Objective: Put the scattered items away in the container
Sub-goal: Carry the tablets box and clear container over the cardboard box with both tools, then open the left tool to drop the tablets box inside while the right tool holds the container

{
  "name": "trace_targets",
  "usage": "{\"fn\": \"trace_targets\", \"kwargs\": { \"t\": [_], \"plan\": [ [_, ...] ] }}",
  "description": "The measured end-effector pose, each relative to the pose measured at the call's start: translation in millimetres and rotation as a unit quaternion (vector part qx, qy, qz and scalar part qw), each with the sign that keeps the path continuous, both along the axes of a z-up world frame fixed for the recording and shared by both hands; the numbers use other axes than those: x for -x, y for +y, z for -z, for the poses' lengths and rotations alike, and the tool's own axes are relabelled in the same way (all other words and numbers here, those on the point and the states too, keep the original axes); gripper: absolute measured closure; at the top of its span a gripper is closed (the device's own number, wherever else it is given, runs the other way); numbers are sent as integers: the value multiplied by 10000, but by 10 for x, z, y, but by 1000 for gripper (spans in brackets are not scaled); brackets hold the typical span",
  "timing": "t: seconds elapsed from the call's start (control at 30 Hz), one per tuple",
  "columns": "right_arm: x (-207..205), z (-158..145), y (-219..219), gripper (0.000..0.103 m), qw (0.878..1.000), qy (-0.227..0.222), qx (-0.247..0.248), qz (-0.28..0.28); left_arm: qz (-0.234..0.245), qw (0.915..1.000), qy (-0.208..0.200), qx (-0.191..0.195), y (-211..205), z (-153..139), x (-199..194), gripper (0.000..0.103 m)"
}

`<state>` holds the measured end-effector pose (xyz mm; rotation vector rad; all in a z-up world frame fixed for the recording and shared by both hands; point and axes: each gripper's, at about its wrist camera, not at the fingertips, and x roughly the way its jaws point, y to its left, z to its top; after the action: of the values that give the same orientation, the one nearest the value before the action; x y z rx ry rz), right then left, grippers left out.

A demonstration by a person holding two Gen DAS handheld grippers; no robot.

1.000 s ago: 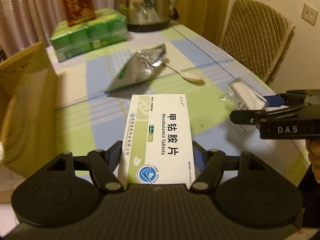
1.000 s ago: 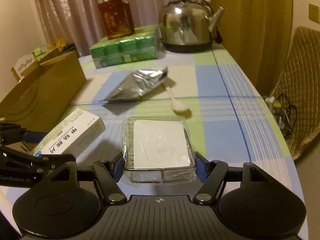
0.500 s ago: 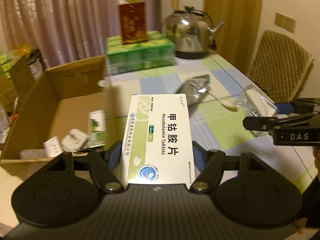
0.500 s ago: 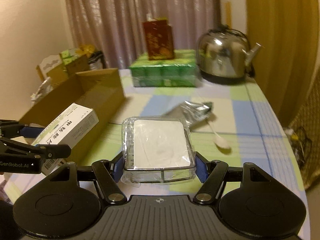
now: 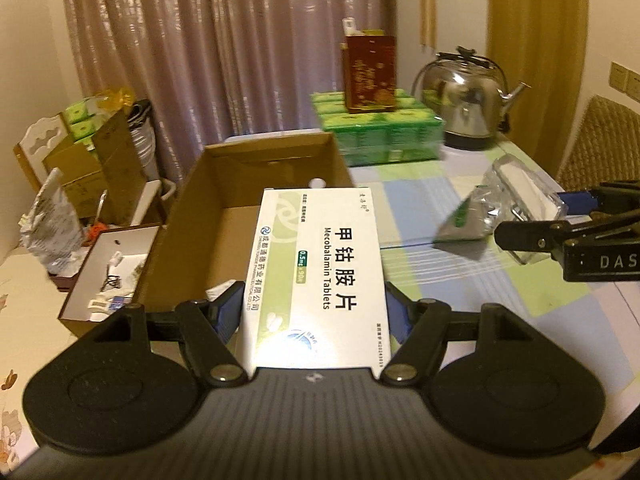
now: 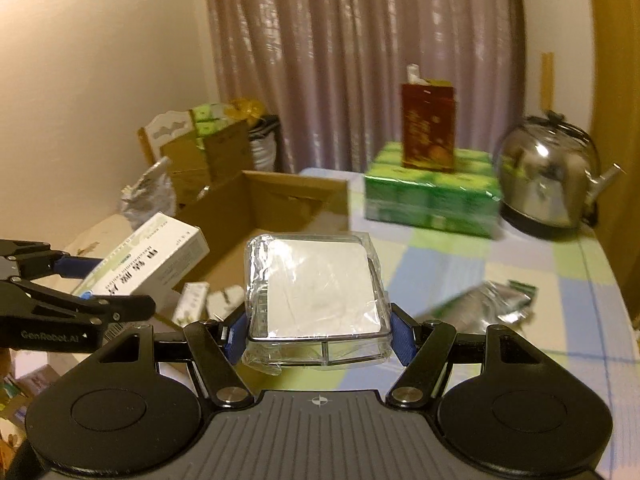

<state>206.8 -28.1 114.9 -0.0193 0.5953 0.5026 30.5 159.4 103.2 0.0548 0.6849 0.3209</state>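
Note:
My left gripper (image 5: 316, 312) is shut on a white and green Mecobalamin tablet box (image 5: 320, 276) and holds it above the open cardboard box (image 5: 256, 168). My right gripper (image 6: 318, 332) is shut on a clear plastic case (image 6: 316, 288) with a white pad inside, held near the cardboard box's (image 6: 296, 196) right side. The tablet box (image 6: 148, 260) and left gripper (image 6: 76, 300) show at the left of the right wrist view. The case (image 5: 528, 196) and right gripper (image 5: 560, 224) show at the right of the left wrist view. Small packets (image 6: 192, 304) lie inside the box.
A silver foil pouch (image 6: 492, 304) lies on the checked tablecloth (image 6: 560, 280). At the back stand a green pack (image 6: 432, 196) with a red box (image 6: 428, 128) on it and a steel kettle (image 6: 548, 184). Left of the table are cartons (image 5: 100, 164) and a small open box (image 5: 108, 272).
Both grippers have lifted and swung left with their loads. The cardboard box has come to the middle of both views, and the tablet box now hangs over its opening.

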Motion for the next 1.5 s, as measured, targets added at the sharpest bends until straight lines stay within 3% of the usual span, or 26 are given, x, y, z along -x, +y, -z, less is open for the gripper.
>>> {"fn": "trace_targets", "kwargs": {
  "t": [0.57, 1.43, 1.5],
  "plan": [
    [-436, -18, 675, 37, 9990, -31, 6, -445, -357, 9994, -2, -10, 559, 4, -11, 36],
    [-807, 185, 923, 37, 9989, 115, 92, -453, -446, 9989, 134, 112, 1014, 187, -399, 36],
    [-818, 190, 916, 37, 9990, 124, 80, -424, -451, 9988, 125, 139, 1026, 207, -419, 51]
  ]
}}
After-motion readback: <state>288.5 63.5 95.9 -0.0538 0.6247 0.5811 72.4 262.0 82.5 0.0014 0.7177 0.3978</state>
